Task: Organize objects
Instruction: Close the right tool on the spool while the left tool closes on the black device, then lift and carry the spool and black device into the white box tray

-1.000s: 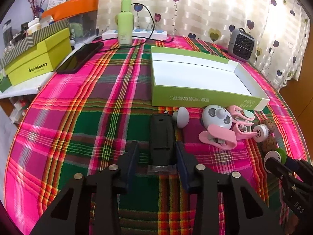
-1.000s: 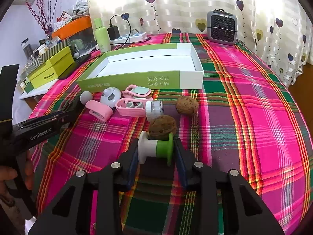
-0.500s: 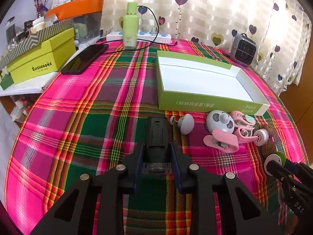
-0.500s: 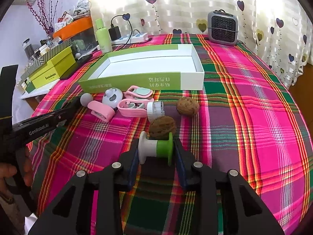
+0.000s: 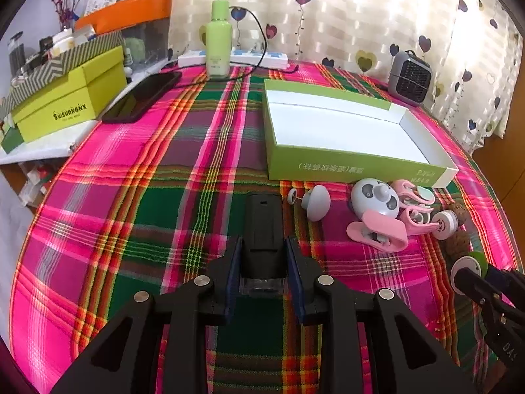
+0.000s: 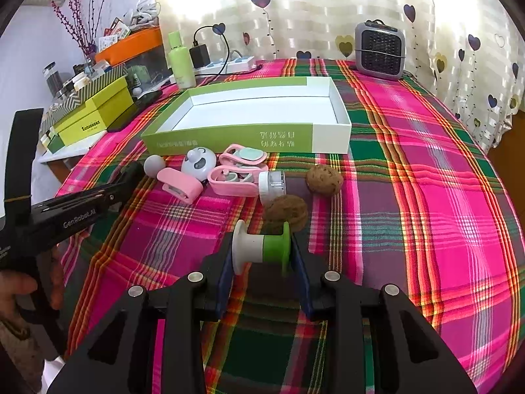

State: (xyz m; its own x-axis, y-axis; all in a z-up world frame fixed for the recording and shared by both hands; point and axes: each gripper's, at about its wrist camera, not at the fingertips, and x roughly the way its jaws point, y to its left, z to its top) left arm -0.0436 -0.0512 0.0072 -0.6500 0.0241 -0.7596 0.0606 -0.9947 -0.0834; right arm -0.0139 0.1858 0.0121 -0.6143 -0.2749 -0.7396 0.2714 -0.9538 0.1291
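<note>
My left gripper (image 5: pixel 264 262) is shut on a black oblong device (image 5: pixel 264 226) lying on the plaid tablecloth. My right gripper (image 6: pixel 262 256) is shut on a white and green spool (image 6: pixel 261 248); the spool also shows at the right edge of the left wrist view (image 5: pixel 467 266). An open green box with a white inside (image 5: pixel 344 131) (image 6: pixel 256 115) stands beyond both. In front of it lie a grey knob (image 5: pixel 316 202), a round panda-face fan (image 5: pixel 375 198), pink clips (image 6: pixel 236 172), a small clear jar (image 6: pixel 274 182) and two walnuts (image 6: pixel 285 211) (image 6: pixel 324 179).
A green bottle (image 5: pixel 218 42), a power strip (image 5: pixel 249 57) and a black phone (image 5: pixel 142 98) are at the back left. Stacked green boxes (image 5: pixel 69 105) stand on a side shelf. A small grey heater (image 6: pixel 379 51) is at the back right.
My left gripper has closed its fingers onto the black device. The right gripper keeps its hold on the spool and has barely moved.
</note>
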